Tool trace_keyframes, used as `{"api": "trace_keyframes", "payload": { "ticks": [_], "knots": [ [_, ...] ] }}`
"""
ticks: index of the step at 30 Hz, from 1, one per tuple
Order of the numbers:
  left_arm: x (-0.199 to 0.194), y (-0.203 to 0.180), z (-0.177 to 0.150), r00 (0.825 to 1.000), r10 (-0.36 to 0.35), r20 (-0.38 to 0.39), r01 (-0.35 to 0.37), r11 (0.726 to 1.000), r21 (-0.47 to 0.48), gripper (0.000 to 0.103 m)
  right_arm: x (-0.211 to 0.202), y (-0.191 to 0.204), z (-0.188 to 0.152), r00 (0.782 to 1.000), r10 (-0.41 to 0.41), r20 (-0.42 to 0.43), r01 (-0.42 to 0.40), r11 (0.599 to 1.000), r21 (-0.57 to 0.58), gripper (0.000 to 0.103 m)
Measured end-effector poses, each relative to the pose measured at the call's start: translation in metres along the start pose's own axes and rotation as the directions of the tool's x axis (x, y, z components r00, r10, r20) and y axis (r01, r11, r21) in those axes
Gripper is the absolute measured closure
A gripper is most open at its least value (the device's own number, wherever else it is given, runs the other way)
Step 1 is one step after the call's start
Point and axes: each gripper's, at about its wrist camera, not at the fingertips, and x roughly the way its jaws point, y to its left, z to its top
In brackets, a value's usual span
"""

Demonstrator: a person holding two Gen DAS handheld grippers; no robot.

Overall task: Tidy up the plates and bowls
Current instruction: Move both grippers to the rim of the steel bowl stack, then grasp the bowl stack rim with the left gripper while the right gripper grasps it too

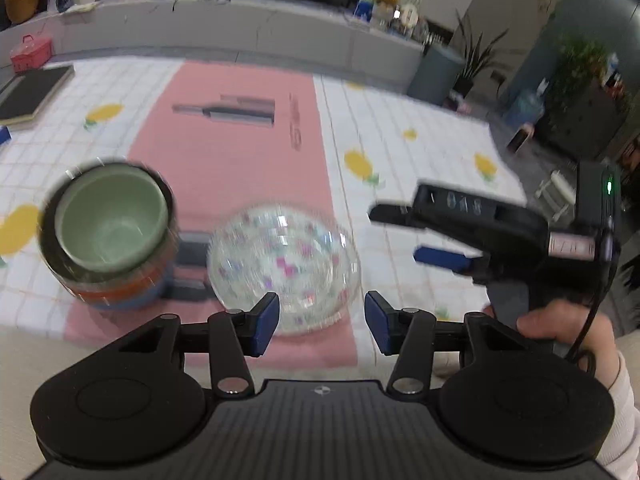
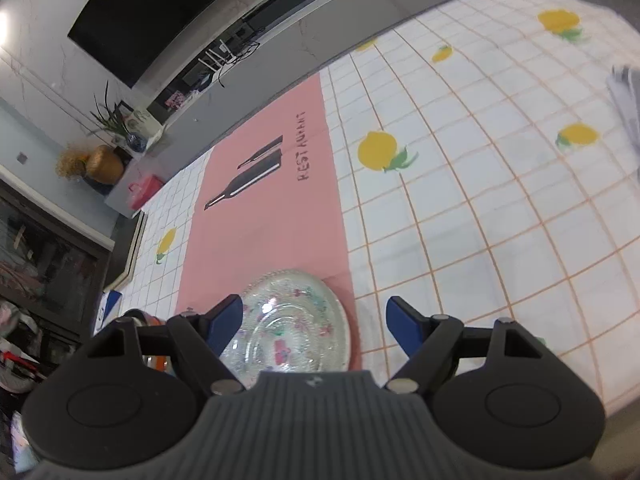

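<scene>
A stack of coloured bowls, a green one on top of orange and blue ones, stands on the pink placemat at the left. Beside it on the right sits a stack of clear glass dishes with flower prints. My left gripper hovers open above the near rim of the glass dishes, nothing between its blue pads. My right gripper is open to the right of the dishes, held by a hand. In the right wrist view the right gripper stands wide, the glass dishes below its left finger and untouched.
A white lemon-print tablecloth covers the table. A dark framed board and a pink box lie at the far left. Something pale and stacked, blurred, lies at the table's right edge. A grey counter runs behind the table.
</scene>
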Motion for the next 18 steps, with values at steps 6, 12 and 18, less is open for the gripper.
{"api": "trace_keyframes", "payload": {
  "ticks": [6,12,18],
  "knots": [
    [-0.044,0.058,0.031,0.996,0.057,0.066,-0.058,0.998,0.012,0.037,-0.016,0.089,0.020,0.996,-0.031,-0.086,0.019,0.989,-0.145,0.026],
    [-0.049,0.124,0.043,0.984,0.152,0.095,-0.147,0.988,-0.053,0.037,0.007,0.165,0.027,0.985,0.031,-0.171,-0.055,0.989,-0.140,0.024],
    [-0.030,0.152,0.042,0.991,0.120,0.066,-0.113,0.989,-0.100,0.037,0.035,0.195,0.001,0.988,0.050,-0.146,-0.068,0.991,-0.118,0.024]
  ]
}}
